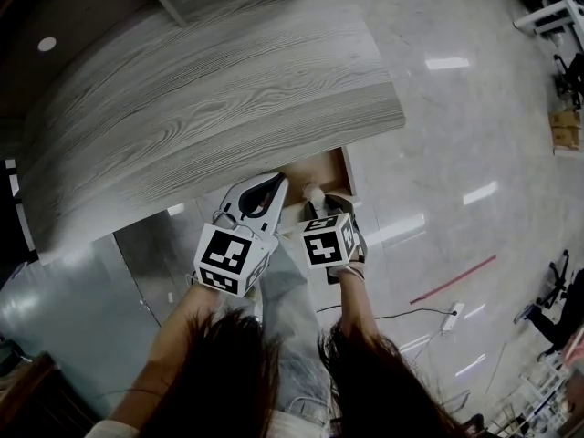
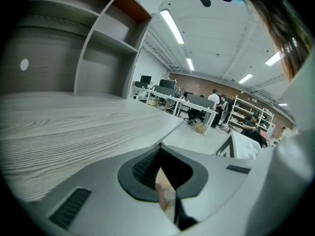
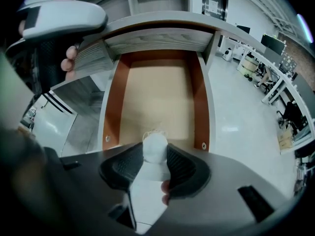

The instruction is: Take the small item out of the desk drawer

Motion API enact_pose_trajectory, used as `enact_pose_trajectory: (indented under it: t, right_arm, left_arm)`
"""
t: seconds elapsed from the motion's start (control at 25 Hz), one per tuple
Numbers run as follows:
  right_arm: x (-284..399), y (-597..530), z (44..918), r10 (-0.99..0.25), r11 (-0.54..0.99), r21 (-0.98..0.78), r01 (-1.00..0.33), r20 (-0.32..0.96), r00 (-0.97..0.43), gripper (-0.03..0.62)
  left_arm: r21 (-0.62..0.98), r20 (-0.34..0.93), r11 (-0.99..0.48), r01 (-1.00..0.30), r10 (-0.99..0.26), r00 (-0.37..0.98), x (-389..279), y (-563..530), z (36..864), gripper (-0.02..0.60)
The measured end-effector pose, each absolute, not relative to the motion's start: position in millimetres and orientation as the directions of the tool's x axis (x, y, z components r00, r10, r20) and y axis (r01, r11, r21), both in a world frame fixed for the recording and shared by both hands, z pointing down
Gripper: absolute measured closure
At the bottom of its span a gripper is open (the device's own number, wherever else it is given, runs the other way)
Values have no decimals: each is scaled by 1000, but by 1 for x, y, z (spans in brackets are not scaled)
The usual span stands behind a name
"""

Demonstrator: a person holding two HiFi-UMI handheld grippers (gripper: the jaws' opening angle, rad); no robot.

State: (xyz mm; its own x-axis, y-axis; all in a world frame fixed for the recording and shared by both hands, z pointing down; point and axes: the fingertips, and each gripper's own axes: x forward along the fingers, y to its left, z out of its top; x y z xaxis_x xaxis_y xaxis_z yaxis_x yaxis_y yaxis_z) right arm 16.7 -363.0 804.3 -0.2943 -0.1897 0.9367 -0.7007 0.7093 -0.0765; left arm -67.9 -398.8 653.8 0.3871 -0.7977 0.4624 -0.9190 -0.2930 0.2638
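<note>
The desk drawer point(image 1: 336, 164) stands pulled out below the grey wood-grain desk top point(image 1: 201, 108); its tan bottom point(image 3: 157, 92) lies bare. A small white fluffy item point(image 3: 155, 144) sits between the pads of my right gripper point(image 3: 155, 150), which is closed on it over the drawer's front end. From the head view the item point(image 1: 312, 192) shows at the right gripper's point(image 1: 316, 201) tip, just above the drawer. My left gripper point(image 1: 276, 182) is beside it on the left, jaws together and empty, tip at the desk edge. In its own view the left gripper point(image 2: 160, 145) points out across the desk top point(image 2: 74, 127).
An open shelf unit point(image 2: 98, 48) stands at the back of the desk. Shiny floor point(image 1: 456, 153) lies right of the drawer, with a red line point(image 1: 452, 281) and a power strip point(image 1: 449, 315) on it. Office desks and people point(image 2: 197, 104) are far off.
</note>
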Motion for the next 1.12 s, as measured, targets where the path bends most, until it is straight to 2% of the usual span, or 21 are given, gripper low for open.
enact_pose_trajectory:
  t: [1.12]
  right_arm:
    - [21, -341, 710, -430, 618, 17, -786, 844, -320, 441]
  left_arm:
    - [230, 419, -317, -920, -821, 387, -81, -342, 591, 569]
